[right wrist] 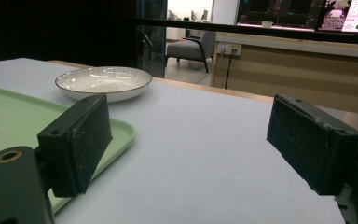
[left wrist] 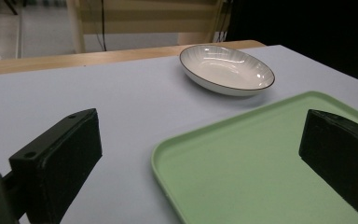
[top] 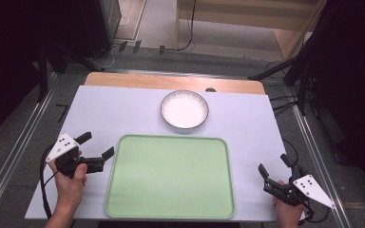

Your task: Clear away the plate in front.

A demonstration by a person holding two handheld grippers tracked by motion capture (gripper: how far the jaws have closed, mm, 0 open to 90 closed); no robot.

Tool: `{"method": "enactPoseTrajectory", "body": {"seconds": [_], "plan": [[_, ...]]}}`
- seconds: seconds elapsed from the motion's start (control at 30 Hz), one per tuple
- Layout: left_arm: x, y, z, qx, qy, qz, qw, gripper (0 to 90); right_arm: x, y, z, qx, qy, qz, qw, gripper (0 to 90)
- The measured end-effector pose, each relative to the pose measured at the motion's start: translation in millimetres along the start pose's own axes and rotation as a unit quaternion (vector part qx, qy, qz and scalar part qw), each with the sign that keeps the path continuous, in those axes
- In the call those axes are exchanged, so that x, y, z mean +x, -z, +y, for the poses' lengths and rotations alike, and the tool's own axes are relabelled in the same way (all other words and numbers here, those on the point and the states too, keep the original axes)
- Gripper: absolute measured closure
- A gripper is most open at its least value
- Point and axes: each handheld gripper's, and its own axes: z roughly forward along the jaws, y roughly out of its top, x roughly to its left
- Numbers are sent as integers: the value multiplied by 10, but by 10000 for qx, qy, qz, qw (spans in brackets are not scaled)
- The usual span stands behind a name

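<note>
Jaws apart, both grippers; right gripper view adds armchair (right wrist: 186,51).

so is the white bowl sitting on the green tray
No, the white bowl sits on the table just beyond the green tray, apart from its far edge.

Open left claw (left wrist: 200,154) straddles green tray (left wrist: 242,177) corner; white bowl (left wrist: 226,69) beyond.

Desk (top: 123,111): covered by a pale lilac sheet; a wooden edge is left bare at the far side.
Floor (top: 161,23): grey, crossed by cables.
Armchair (right wrist: 186,49): seen beyond a wooden counter (right wrist: 303,65).
Surroundings: kept dark.
</note>
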Motion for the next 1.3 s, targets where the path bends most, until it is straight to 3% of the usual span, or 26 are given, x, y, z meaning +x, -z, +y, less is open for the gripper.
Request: {"method": "enactPoseTrajectory", "body": {"seconds": [0.47,0.7,1.3], "plan": [[-16,-277,233,156,73,-126,9998,0,0,-1,0,-7,-4,11,10000,144],[-52,-501,373,342,89,-272,9990,0,-2,-3,0,0,-5,9,10000,144],[-55,-813,574,456,219,-423,9978,0,-6,-3,1,0,-21,25,10000,145]]}}
